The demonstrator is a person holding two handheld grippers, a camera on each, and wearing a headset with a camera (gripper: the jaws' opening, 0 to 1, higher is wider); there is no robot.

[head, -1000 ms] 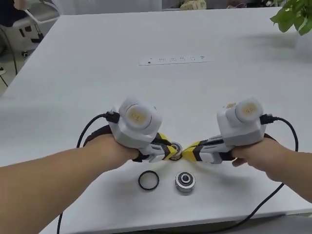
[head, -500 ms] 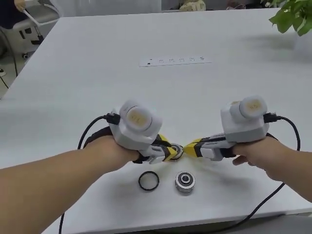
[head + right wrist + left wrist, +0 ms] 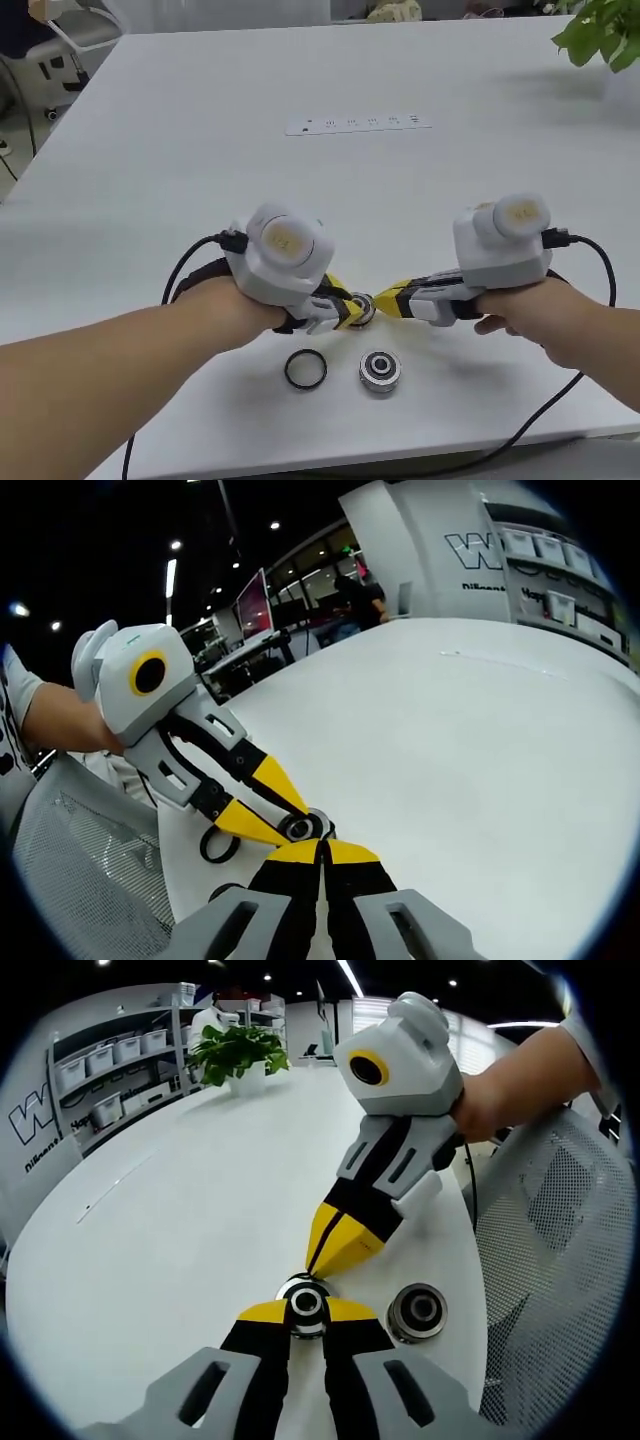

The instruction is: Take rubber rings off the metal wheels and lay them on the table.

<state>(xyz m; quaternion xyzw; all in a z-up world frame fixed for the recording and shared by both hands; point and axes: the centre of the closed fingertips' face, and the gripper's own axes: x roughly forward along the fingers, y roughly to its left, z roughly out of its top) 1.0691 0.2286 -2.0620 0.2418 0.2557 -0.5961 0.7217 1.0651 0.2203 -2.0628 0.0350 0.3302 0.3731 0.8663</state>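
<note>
My left gripper [image 3: 348, 312] [image 3: 305, 1312] is shut on a small metal wheel [image 3: 361, 308] [image 3: 305, 1302] held just above the white table [image 3: 300, 190]. My right gripper [image 3: 386, 300] [image 3: 322, 848] is shut, its tips touching that wheel's rim [image 3: 300, 827]; I cannot tell whether they pinch rubber. In the left gripper view, the right gripper [image 3: 319, 1260] comes in from above onto the wheel. A loose black rubber ring [image 3: 305, 369] [image 3: 214, 845] lies flat near the front edge. Beside it lies a second wheel [image 3: 380, 368] [image 3: 418, 1312] with a dark ring around it.
A white power strip [image 3: 358, 124] lies mid-table. A potted plant [image 3: 603, 35] [image 3: 238, 1055] stands at the far right corner. Black cables [image 3: 185, 265] trail from both grippers. The table's front edge is close below the ring and wheel. A mesh chair [image 3: 560, 1250] stands behind.
The right gripper has lifted and levelled a little at the wheel. The left gripper, the loose ring and the second wheel have stayed put.
</note>
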